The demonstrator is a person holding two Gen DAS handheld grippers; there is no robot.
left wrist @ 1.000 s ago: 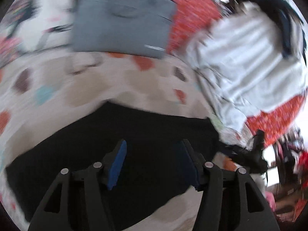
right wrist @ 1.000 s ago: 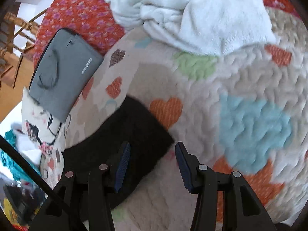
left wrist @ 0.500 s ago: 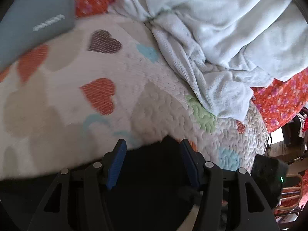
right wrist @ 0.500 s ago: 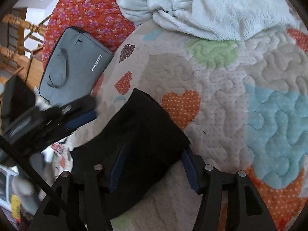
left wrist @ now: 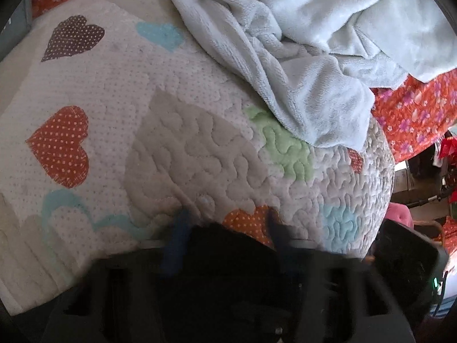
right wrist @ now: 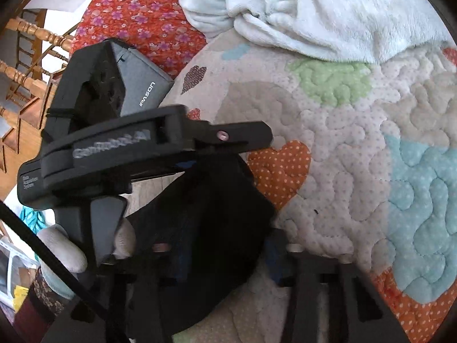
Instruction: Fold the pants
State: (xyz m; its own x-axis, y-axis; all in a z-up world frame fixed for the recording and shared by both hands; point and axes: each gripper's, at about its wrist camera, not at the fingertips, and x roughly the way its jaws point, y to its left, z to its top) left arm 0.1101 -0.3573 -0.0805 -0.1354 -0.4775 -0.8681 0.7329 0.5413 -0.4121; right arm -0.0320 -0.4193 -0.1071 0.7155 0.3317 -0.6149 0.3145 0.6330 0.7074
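The black pants [right wrist: 211,228] lie bunched on the near left part of the heart-patterned quilt [right wrist: 357,157] on the bed, with a grey laptop sleeve [right wrist: 142,85] at far left and a pale fleece blanket [left wrist: 300,57] heaped at the far side. The left gripper [right wrist: 251,143] reaches in from the left, its jaws having just closed, clenched on the far edge of the pants. The right gripper [right wrist: 225,260] at the near edge has also just been closing, its blue pads [right wrist: 274,260] pressing the cloth's near corner.
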